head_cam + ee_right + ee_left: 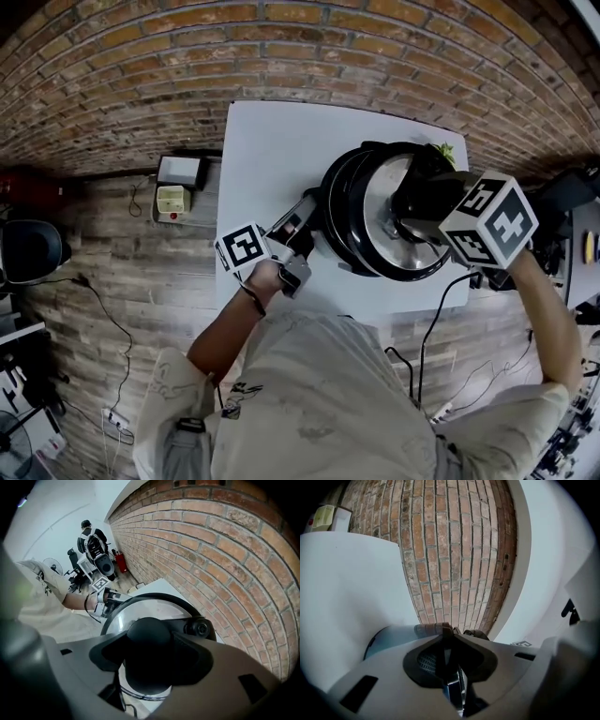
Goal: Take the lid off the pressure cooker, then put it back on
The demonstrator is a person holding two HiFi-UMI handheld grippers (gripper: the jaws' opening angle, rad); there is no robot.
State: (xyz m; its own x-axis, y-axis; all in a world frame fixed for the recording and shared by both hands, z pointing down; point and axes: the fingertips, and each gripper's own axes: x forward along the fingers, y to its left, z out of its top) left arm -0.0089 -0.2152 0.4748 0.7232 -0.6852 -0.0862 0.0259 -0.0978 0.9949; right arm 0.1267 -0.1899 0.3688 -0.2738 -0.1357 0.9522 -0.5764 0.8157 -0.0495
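In the right gripper (150, 660), lid knob (148, 634) sits half-hidden.

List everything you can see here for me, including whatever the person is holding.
Table: one, white, by the brick wall.
Pressure cooker: one, black, on the table.
Lid: one, silver, black rim, raised over the cooker.
Lid knob: one, black, lid's middle.
Green thing: one, behind the cooker; unclear what.
Boxes: two, pale, floor left of table.
Cables: several, black, on the floor.
Left hand-held gripper: one, grey, shut on the cooker's side handle.
Right hand-held gripper: one, grey, shut on the lid knob.
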